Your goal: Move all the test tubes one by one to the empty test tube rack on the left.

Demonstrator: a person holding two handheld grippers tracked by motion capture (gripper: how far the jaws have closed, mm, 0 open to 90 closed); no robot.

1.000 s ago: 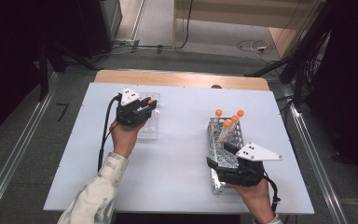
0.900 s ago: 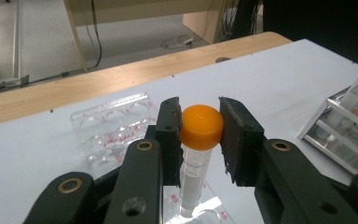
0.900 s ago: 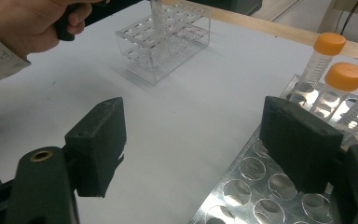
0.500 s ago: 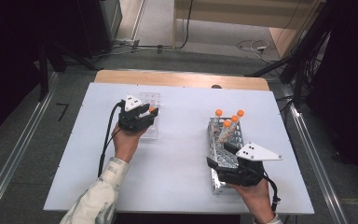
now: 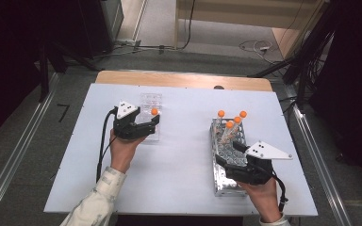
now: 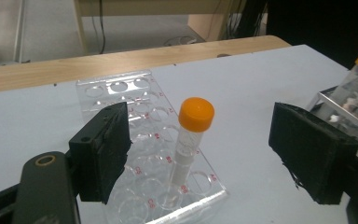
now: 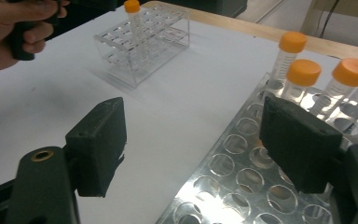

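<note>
- Step in hand: moving orange-capped tubes from the metal rack [image 5: 226, 165], near the tabletop's right edge, to the clear rack [image 5: 150, 101] left of centre.
- Tube [image 6: 188, 140]: upright in a front-corner hole of the clear rack, released.
- Left gripper [image 6: 200, 154]: jaws have just been opening, now wide, tube between them untouched.
- Right gripper [image 7: 193, 149]: jaws wide, empty, over the metal rack.
- Remaining tubes [image 5: 231, 127]: three, at the metal rack's far end.
- Next, likely: left gripper withdraws; right gripper fetches another tube.

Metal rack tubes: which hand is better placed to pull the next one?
Right, probably. The right gripper sits open at the metal rack, orange-capped tubes just ahead. The left gripper, jaws just opened, stands around the tube in the clear rack.
</note>
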